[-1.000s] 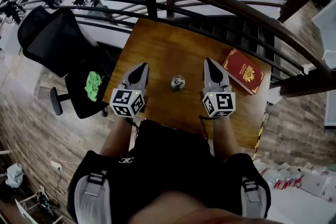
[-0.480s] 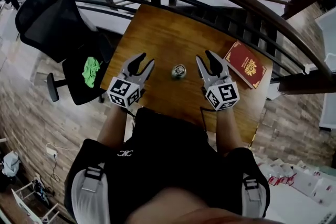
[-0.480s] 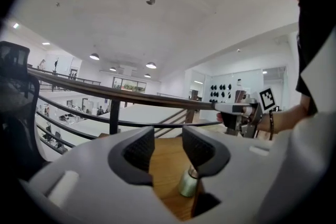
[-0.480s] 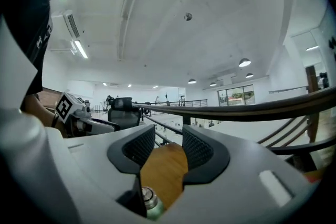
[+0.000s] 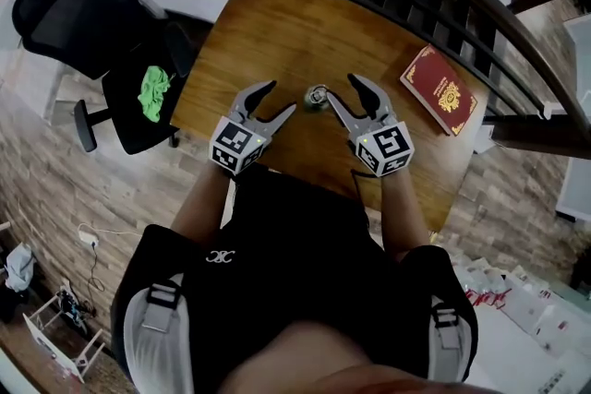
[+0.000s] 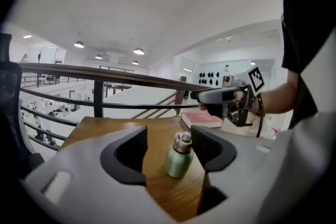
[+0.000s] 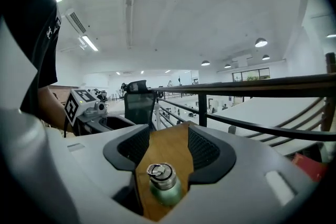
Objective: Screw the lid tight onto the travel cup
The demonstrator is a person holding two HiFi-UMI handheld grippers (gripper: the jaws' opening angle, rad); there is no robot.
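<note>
Where the travel cup (image 5: 316,96) stands, bare table (image 5: 277,23) lies all round it.

Lying on the tabletop (image 5: 277,23): one travel cup (image 5: 316,97), one red book (image 5: 440,89). Hovering: two tools, left tool (image 5: 281,97) and right tool (image 5: 342,88). Standing beside: one chair (image 5: 74,5), carrying one green cloth (image 5: 152,92).

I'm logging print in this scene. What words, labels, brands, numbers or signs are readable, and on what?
No words or numbers can be read.
Red book: gold emblem on cover, lettering too small.
Black shirt: small white logo, illegible.
Travel cup: no label shows.
Left gripper and right gripper cubes: square black-and-white markers, no words; their jaws have just been opening, the travel cup ahead of both, ungripped.
</note>
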